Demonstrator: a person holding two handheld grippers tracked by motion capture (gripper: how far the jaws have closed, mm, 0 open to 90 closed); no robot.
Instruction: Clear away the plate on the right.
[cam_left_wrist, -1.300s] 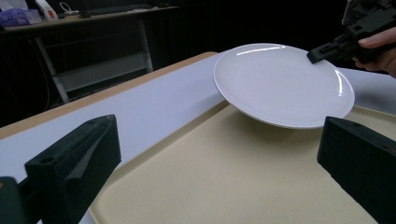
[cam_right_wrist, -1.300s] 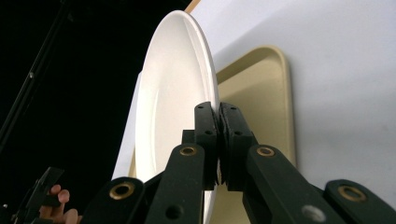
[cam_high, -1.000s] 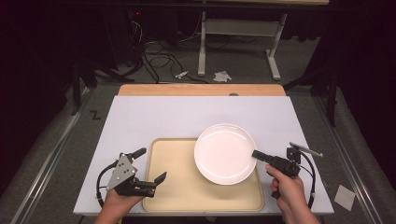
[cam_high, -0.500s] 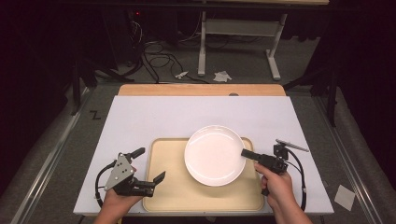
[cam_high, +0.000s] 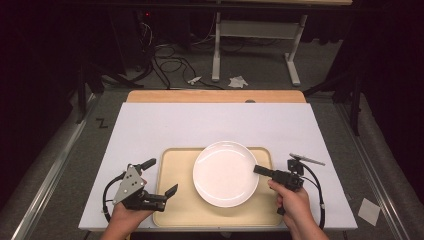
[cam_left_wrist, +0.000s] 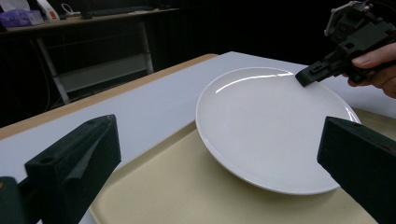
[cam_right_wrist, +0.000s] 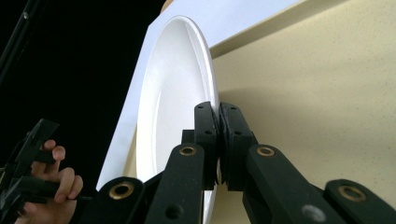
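We see a white table (cam_high: 150, 125) bearing a tan tray (cam_high: 180, 210). Over the tray a plain, glossy white plate (cam_high: 225, 172) is held tilted, round, so no long axis. Our right gripper (cam_high: 260, 170) clamps its right rim. Our left gripper (cam_high: 162, 177) hangs with its 2 jaws apart.

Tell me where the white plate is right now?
In the high view the white plate sits over the tan tray, near the table's front, its right rim pinched by the right hand-held gripper.
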